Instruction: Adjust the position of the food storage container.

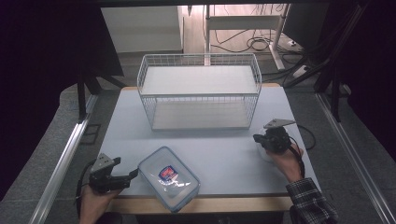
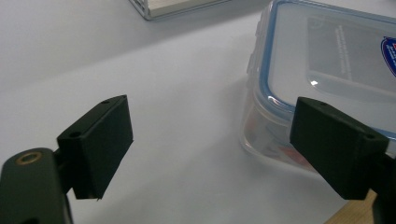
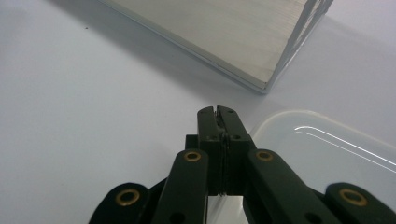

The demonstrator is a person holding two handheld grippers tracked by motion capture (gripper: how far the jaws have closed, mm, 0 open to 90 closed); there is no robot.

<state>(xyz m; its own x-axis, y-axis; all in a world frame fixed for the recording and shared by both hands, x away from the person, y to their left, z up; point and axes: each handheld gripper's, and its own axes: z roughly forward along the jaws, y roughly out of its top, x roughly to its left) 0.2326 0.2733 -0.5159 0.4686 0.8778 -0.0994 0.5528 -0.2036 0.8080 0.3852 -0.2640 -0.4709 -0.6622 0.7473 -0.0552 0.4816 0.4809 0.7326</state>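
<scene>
A pale surface (image 1: pixel 224 154) lies mostly bare through its middle, leaving open passage from nine o'clock to three o'clock. At twelve o'clock a white wire basket (image 1: pixel 200 91) stands across the far half, blocking reach there; narrow strips of the surface stay free on either side of it. At seven o'clock a lidded clear container (image 1: pixel 169 178) sits at the near edge, just beside the left gripper (image 1: pixel 133 174).

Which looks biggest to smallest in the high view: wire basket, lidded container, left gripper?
1. wire basket, largest by far.
2. lidded container.
3. left gripper, smallest, though it and the container sit nearer the camera.
</scene>
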